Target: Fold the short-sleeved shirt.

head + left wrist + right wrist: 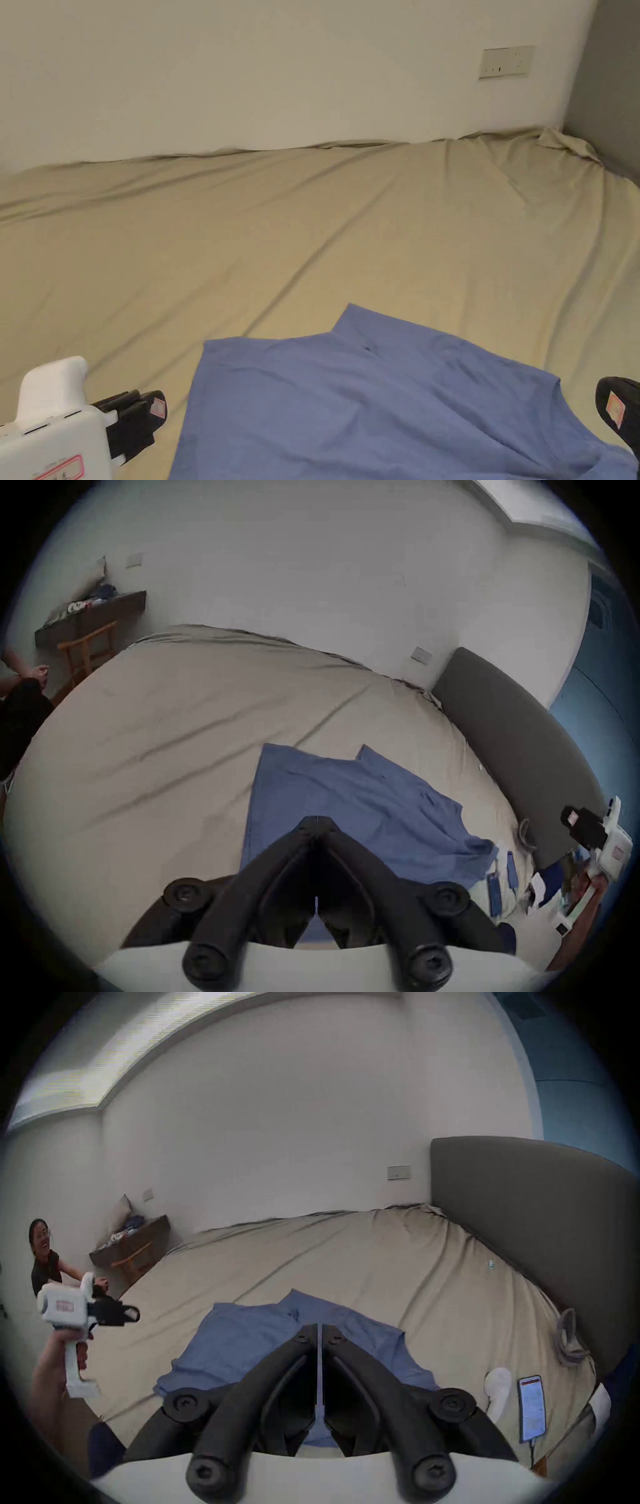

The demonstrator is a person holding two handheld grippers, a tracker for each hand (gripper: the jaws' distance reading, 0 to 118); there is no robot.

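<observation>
Now: Blue Shirt Flat on the Bed, Both Tools Held Clear

Now the blue short-sleeved shirt point(375, 406) lies spread on the beige bed sheet point(312, 237), in the lower middle of the head view, its cloth mostly smooth with a few soft creases and one corner pointing up toward the wall.

At the lower left of that view the left tool point(147, 415) sits just beside the shirt's left edge without touching it. In the left gripper view its black jaws meet at the tips, pressed together with nothing between them point(317, 821), the shirt point(346, 798) lying beyond them.

At the lower right edge of the head view the right tool point(619, 409) peeks in, close to the shirt's right side. In the right gripper view its jaws stand narrow, a thin slit of light between them and no cloth caught point(319, 1329).

A grey headboard point(536, 1234) runs along the right of the right gripper view, and a phone point(531, 1409) lies on the sheet at the lower right. Another person point(43, 1258) sits at the far left, near a dark shelf point(135, 1238).
</observation>
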